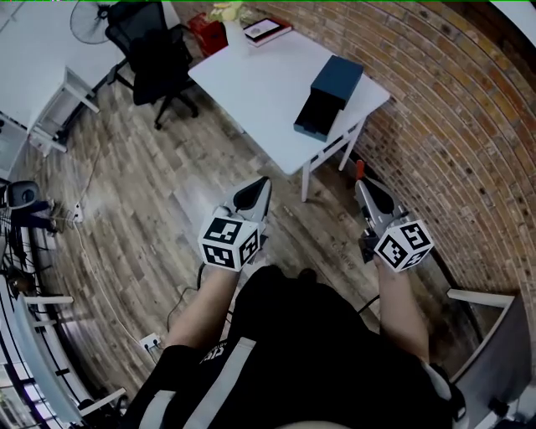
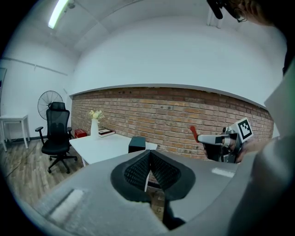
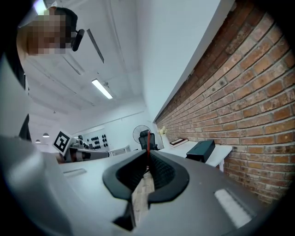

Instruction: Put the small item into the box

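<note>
A dark blue box lies on the white table, with one part resting on top of the other. It also shows in the left gripper view as the box and in the right gripper view as the box. My right gripper is held near my body, well short of the table, shut on a small red item. The red item sticks up thin between the jaws. My left gripper is level with the right one, shut and holding nothing.
A brick wall runs along the right, close to the table. A vase of flowers and a book stand at the table's far end. A black office chair and a fan are beyond. A power strip with cables lies on the wooden floor.
</note>
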The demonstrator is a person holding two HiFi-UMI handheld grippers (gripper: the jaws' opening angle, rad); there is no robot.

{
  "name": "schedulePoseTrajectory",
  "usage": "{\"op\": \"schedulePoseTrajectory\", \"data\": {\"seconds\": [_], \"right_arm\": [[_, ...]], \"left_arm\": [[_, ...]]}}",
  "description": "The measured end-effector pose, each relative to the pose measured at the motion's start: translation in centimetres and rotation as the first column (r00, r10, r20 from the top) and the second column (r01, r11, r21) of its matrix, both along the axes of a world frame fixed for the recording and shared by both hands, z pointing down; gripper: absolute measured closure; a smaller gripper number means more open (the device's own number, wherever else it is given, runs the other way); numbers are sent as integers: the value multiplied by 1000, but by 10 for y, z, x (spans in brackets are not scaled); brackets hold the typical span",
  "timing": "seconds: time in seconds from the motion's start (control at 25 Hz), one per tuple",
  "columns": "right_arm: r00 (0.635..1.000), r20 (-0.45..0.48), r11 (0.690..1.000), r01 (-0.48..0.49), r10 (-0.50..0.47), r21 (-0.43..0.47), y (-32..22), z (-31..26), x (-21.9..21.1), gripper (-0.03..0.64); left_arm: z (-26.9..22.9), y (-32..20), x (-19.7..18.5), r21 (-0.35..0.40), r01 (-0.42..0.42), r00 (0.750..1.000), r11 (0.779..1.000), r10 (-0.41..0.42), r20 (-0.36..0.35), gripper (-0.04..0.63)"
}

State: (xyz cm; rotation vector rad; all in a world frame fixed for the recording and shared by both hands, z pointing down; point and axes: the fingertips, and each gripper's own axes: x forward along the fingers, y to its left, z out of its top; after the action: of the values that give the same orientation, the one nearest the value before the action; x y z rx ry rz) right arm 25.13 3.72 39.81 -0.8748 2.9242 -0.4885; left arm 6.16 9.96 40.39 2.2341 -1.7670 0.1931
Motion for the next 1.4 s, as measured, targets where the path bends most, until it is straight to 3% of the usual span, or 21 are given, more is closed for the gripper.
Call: {"op": "schedulePoseTrajectory", "data": {"seconds": [0.36,0.64,1.08,1.4], "right_arm": [[999,-32,1000,4,-4,6,-37,0,-15,600],[996,-80,1000,-29,28,-8,-104,13,-35,600],[987,-144,996,-80,75,-30,-234,17,-105,600],[988,-126,995,-90,84,-37,-282,19,-165,600]], "left_arm": [[5,-39,-24,21,25,999,999,-24,-32,589],[12,-115,-41,69,-40,996,997,45,-72,589],[20,-252,-127,57,-62,993,996,67,-97,589],[13,-301,-177,64,-93,991,994,98,-88,589]]}}
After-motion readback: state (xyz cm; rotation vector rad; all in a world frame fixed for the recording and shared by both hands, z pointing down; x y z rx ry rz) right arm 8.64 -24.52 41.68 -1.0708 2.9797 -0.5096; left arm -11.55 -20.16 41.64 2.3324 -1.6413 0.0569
